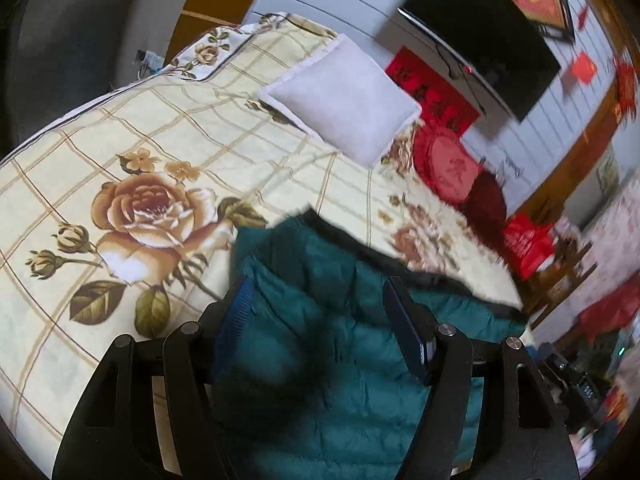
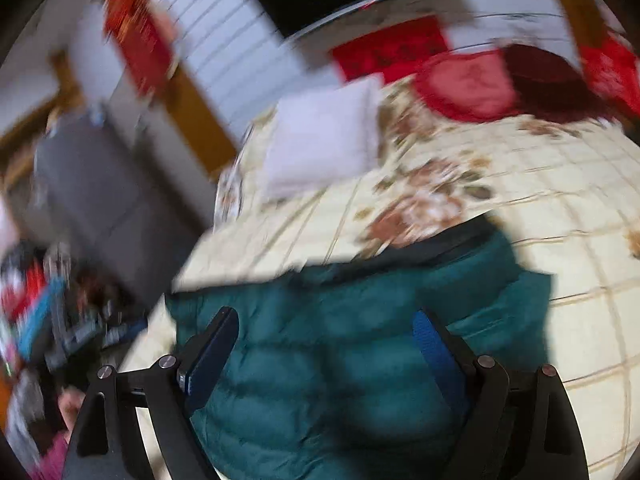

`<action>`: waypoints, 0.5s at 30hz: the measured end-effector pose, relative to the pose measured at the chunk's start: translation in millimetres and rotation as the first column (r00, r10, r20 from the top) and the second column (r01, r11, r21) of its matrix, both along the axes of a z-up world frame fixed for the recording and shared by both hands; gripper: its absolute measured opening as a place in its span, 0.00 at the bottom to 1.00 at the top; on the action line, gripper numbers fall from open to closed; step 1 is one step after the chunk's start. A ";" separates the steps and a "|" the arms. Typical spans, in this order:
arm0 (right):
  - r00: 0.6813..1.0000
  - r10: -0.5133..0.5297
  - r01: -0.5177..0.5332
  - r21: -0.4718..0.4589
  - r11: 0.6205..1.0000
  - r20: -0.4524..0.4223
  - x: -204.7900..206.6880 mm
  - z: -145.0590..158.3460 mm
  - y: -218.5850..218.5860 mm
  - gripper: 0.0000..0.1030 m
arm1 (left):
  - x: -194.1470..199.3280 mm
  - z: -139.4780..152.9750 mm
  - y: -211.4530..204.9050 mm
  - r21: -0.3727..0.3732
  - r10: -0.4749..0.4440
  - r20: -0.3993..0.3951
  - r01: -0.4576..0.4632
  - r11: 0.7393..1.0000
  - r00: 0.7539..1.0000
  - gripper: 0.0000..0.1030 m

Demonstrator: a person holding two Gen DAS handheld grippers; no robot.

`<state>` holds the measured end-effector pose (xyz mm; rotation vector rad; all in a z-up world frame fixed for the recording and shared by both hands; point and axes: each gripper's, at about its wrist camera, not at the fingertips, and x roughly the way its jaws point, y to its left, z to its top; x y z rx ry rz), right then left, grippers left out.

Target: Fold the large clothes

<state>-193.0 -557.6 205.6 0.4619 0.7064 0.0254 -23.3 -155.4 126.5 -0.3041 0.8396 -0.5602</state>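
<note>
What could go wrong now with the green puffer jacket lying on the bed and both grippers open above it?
1. The puffy teal jacket may spring back open, since neither the left gripper nor the right gripper is holding it.
2. Its near part lies by the bed edge and could slide off.
3. The right view is blurred, so regrasping may miss.

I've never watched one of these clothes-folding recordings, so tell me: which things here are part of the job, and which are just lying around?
Part of the job:
- teal puffer jacket, lying on the bed
- left gripper, open above it
- right gripper, open above it

Just lying about:
- white pillow
- red cushions
- floral bedspread, only the work surface
- black TV on the wall
</note>
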 end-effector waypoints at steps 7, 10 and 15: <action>0.990 0.029 -0.049 -0.142 0.989 -0.138 53.8 -50.8 42.5 0.85 | 5.0 -45.7 -37.7 0.184 0.006 -0.045 0.003 0.983 0.999 0.66; 0.981 -0.021 -0.012 -0.164 0.986 -0.195 75.7 -72.2 35.5 0.85 | 19.0 -61.5 -39.2 0.191 0.049 -0.071 -0.034 0.981 0.996 0.66; 0.972 -0.039 0.003 -0.152 0.988 -0.230 91.9 -79.7 27.7 0.85 | 33.6 -62.6 -39.7 0.193 0.062 -0.098 -0.042 0.980 0.993 0.66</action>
